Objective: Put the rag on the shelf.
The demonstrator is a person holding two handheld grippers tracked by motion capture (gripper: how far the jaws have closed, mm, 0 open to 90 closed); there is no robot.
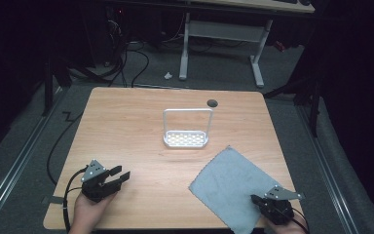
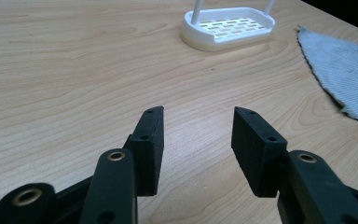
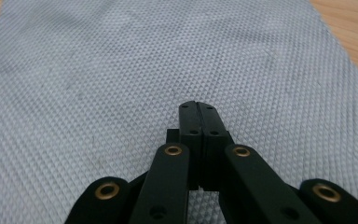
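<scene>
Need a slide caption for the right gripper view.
Right gripper, jaws shut, poised over the grey waffle-weave cloth.

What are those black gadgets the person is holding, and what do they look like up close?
Each is a hand-held gripper: the left and right are black, with two blocky jaws on arms with brass-ringed holes, a grey three-cornered plate on top and a black cable trailing behind.

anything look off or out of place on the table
Nothing looks spilled or damaged. The grey cloth lies flat but askew, one corner over the table's near edge. The white rack stands upright and empty mid-table.
</scene>
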